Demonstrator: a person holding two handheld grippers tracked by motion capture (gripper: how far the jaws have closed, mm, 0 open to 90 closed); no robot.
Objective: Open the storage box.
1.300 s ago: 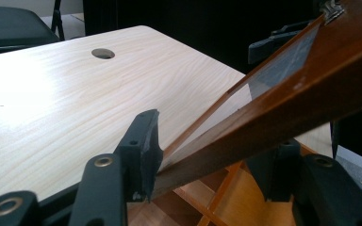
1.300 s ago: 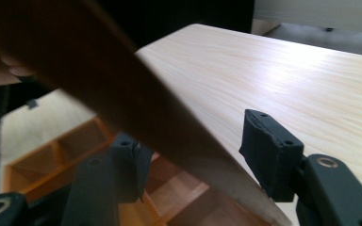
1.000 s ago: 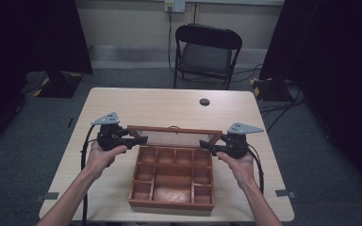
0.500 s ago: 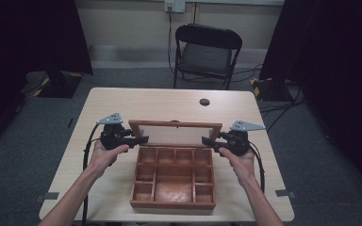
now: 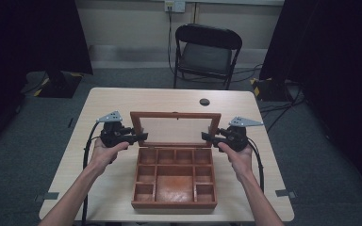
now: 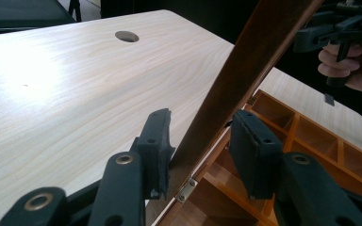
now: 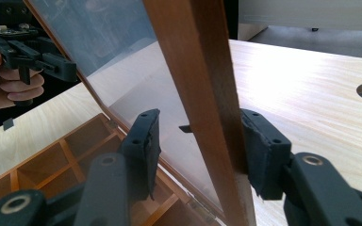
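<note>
A wooden compartment box (image 5: 174, 204) stands open near the table's front edge. Its glass-paned lid (image 5: 175, 115) is upright on its back hinges. My left gripper (image 5: 141, 137) straddles the lid's left rail (image 6: 259, 52). In the left gripper view, the left gripper (image 6: 202, 136) is open, with one pad close against the wood and the other apart. My right gripper (image 5: 206, 137) straddles the right rail (image 7: 193, 56). In the right gripper view, the right gripper (image 7: 199, 132) is open; its outer pad touches the frame and its inner pad stands off the glass (image 7: 103, 61).
The light wooden table (image 5: 122, 99) has a round cable hole (image 5: 204, 101) behind the box. A black folding chair (image 5: 207, 49) stands beyond the far edge. Dark curtains hang on both sides.
The lid has swung up from nearly flat to upright. Both grippers rose and moved back with its side rails.
</note>
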